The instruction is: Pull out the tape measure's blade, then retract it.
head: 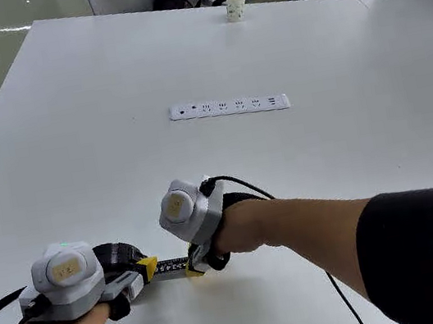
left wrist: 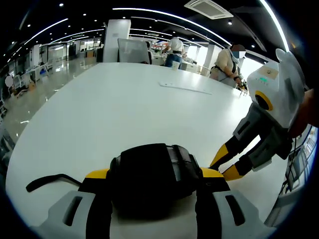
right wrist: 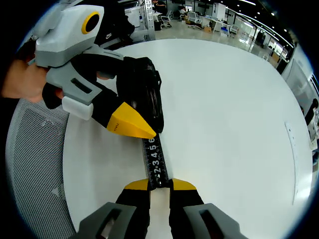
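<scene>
A black tape measure case (left wrist: 152, 177) (right wrist: 144, 92) (head: 120, 257) sits on the white table near its front edge, with my left gripper (left wrist: 154, 174) (head: 139, 273) shut on it by its yellow-tipped jaws. A short length of black blade (right wrist: 153, 164) (head: 170, 265) with white numbers runs out of the case to the right. My right gripper (right wrist: 159, 185) (head: 193, 267) is shut on the blade's end, a few centimetres from the case. In the left gripper view the right gripper (left wrist: 239, 159) comes in from the right.
A white power strip (head: 229, 107) (left wrist: 182, 87) lies in the middle of the table (head: 347, 148). A paper cup (head: 236, 5) stands near the far edge. People stand beyond the table. A black cable (head: 245, 184) trails from the right gripper.
</scene>
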A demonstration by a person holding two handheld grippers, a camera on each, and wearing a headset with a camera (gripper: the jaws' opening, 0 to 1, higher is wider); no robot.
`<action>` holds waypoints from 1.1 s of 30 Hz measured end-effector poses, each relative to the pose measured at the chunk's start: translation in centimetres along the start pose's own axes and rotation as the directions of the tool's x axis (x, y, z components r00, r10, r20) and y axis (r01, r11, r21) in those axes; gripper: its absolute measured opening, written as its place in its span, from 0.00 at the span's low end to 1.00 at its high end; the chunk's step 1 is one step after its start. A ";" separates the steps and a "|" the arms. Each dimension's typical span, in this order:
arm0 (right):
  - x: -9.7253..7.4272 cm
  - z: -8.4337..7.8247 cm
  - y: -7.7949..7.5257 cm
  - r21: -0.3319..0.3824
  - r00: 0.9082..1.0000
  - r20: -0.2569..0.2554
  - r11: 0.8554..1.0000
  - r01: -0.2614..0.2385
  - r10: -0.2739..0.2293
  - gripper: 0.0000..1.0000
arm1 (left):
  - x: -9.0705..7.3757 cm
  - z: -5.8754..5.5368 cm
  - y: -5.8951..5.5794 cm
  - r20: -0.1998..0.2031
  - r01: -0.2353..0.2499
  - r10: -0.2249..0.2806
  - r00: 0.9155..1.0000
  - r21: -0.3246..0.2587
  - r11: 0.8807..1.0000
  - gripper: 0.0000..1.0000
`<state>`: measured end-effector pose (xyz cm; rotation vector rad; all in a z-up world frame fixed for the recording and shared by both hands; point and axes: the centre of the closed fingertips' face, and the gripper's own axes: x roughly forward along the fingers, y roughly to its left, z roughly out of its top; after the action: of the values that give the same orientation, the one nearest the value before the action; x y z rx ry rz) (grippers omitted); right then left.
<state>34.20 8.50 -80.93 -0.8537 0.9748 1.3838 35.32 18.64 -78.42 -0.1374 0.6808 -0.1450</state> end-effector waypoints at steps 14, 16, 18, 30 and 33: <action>0.2 0.6 0.1 0.002 1.000 -0.001 1.000 -0.001 0.001 0.10 | 0.0 0.0 0.0 0.001 0.005 -0.005 1.000 -0.009 1.000 0.63; 0.3 0.6 0.1 0.002 1.000 0.001 1.000 -0.002 0.002 0.10 | 0.0 0.0 0.0 0.000 0.006 -0.006 1.000 -0.010 1.000 0.63; 0.3 0.8 0.2 -0.006 1.000 0.003 1.000 -0.002 0.002 0.10 | 0.0 0.0 0.0 0.000 0.007 -0.007 1.000 -0.011 1.000 0.64; 0.6 1.3 0.5 0.005 1.000 0.016 1.000 -0.007 0.007 0.10 | -0.1 0.0 0.0 0.000 0.011 -0.011 1.000 -0.021 1.000 0.64; 0.7 1.4 0.4 0.008 1.000 0.019 1.000 -0.008 0.008 0.10 | -0.1 0.0 0.0 0.000 0.013 -0.013 1.000 -0.023 1.000 0.64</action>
<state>33.80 10.08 -80.97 -0.8295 0.9695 1.3917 35.25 18.67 -78.39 -0.1641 0.6818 -0.1496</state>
